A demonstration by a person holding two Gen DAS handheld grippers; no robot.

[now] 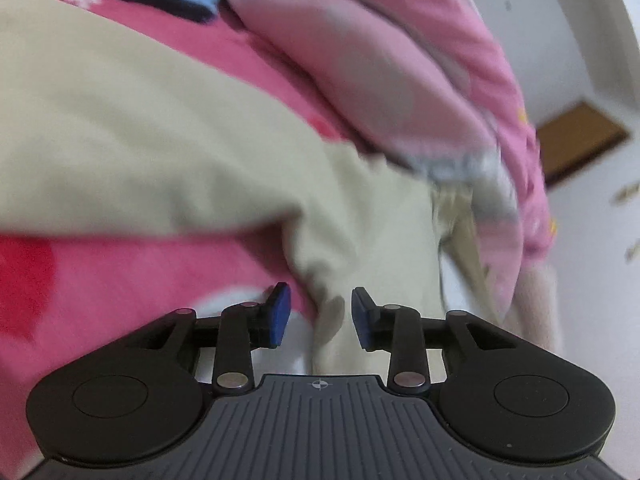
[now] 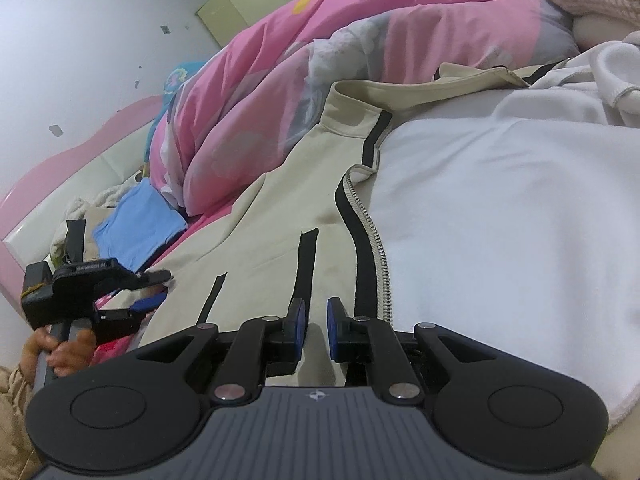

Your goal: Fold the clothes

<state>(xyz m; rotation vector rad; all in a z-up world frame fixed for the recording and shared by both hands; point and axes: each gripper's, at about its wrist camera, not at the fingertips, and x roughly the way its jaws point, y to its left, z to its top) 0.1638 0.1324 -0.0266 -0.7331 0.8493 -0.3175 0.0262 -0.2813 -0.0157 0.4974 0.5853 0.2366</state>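
Barely begun: cream zip-front jacket with black trim (image 2: 280,200) spread open across the middle of the right wrist frame on the pink bed sheet (image 1: 100,288), white fleece lining (image 2: 500,208) exposed, no fold made yet. Right gripper (image 2: 316,330) nearly closed at lower centre on the jacket's hem (hold likely, contact hidden). Left gripper (image 1: 320,316) partly open, a cream sleeve fold (image 1: 328,264) between the jaws, unpinched.

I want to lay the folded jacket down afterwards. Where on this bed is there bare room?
Little is bare. A strip of pink sheet shows beside the beige jacket, near the left gripper. The pink quilt crowds the far side, the blue cloth the headboard end, the white garment the jacket's other side.
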